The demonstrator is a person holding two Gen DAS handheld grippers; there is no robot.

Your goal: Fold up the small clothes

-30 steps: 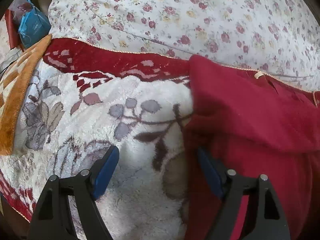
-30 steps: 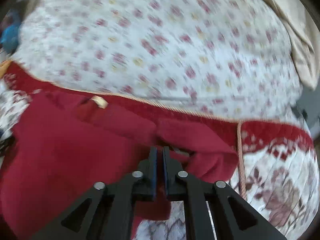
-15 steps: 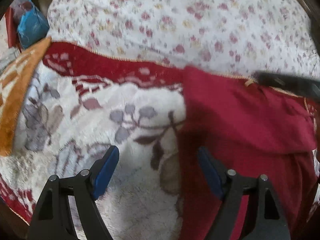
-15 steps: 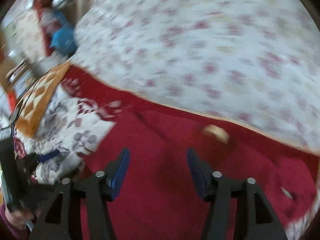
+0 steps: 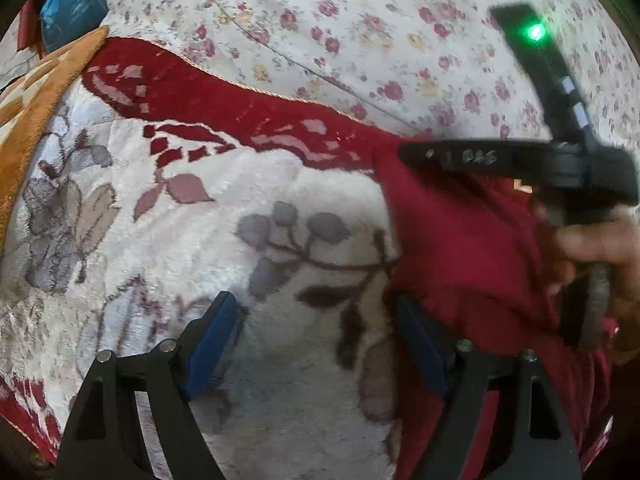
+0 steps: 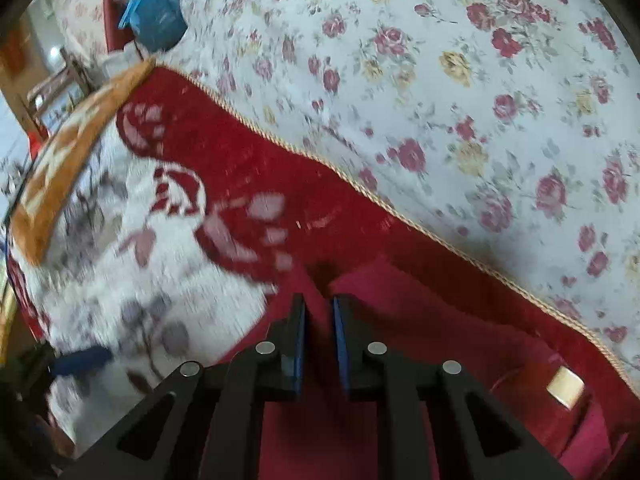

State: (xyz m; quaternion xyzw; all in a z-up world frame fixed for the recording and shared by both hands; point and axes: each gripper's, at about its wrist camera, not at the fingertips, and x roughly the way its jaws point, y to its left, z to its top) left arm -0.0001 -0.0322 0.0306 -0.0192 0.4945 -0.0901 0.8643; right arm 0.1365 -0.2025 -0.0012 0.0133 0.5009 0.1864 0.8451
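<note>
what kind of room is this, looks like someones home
Probably a bedroom at home: a floral bedsheet, a plush red-and-white blanket spread over it, and a red garment laid out on top.

Both views: soft, even daylight, no glare. Heavy fisheye bending, black vignette in the corners. Right wrist view motion-smeared on the blanket (image 6: pixel 132 264) at left. Left wrist view sharper; hand (image 5: pixel 600 248) blurred; green LED (image 5: pixel 535 33) blooms. Soft shadow under the fingers (image 5: pixel 212 340).
</note>
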